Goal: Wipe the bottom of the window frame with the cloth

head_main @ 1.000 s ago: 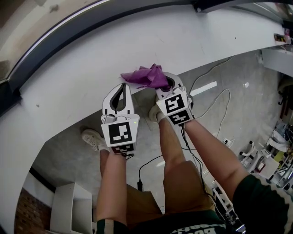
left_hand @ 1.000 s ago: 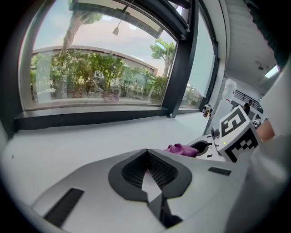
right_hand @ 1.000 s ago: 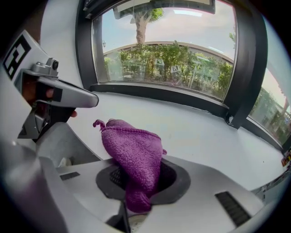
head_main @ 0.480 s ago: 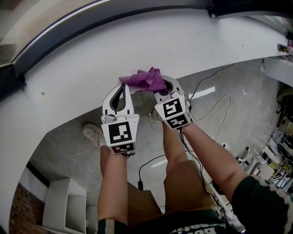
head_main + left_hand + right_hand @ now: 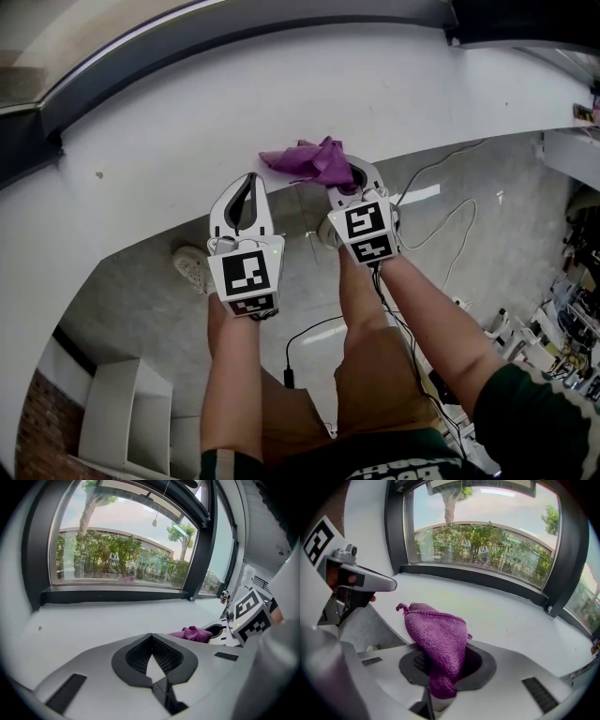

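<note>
Nearest to the head camera, the person's bare forearms reach forward and down, each hand behind a marker cube. Below them lies a grey floor (image 5: 141, 300) with a white cable (image 5: 448, 208) trailing across it and a light shoe (image 5: 192, 268) under the left arm.

The left claw (image 5: 249, 179) is clenched, its tips meeting with nothing between them. It hangs at the front edge of the white window sill (image 5: 234, 112), just beside the right claw (image 5: 351, 174).

The right claw is clenched on the purple cloth (image 5: 437, 637). A fold of it is pinched between the jaws and the rest bunches up above them in a crumpled peak. In the head view the cloth's free part lies over the sill's front edge. Whether it presses on the surface cannot be told.

Past the cloth the sill runs bare and white back to the bottom of the dark window frame (image 5: 487, 581), well apart from the cloth. A dark upright (image 5: 562, 569) divides the frame at the right. Beyond the glass stand green shrubs (image 5: 487, 541), tree trunks and a low pale building.
</note>
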### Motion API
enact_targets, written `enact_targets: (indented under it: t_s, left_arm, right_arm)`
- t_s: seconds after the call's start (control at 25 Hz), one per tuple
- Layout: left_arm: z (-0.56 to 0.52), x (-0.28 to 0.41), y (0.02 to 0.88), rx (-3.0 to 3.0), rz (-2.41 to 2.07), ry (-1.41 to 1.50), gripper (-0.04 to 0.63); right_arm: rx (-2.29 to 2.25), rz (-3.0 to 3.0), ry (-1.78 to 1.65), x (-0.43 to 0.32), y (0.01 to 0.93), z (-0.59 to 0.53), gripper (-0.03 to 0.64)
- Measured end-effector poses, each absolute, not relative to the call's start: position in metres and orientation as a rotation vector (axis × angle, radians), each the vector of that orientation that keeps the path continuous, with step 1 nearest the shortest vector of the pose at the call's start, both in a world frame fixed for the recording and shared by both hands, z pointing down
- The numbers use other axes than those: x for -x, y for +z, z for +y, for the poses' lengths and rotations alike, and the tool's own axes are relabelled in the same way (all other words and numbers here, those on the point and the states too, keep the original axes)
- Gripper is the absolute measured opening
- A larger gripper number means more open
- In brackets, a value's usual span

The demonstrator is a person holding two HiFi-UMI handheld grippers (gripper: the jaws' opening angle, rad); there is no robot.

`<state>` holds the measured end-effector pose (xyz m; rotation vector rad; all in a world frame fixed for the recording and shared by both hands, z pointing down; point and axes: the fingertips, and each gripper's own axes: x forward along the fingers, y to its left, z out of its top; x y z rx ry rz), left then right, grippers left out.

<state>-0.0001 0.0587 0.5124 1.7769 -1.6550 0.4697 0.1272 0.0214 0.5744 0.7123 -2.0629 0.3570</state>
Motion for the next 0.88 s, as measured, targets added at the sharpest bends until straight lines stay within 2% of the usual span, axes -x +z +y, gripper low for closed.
enact_targets:
  t_s: [0.88]
  left_arm:
    - [0.087, 0.063, 0.508, -1.757, -1.729, 0.490, 0.009]
  right_arm:
    - [-0.764, -2.032, 0.321, -0.086, 0.573, 0.042, 0.087]
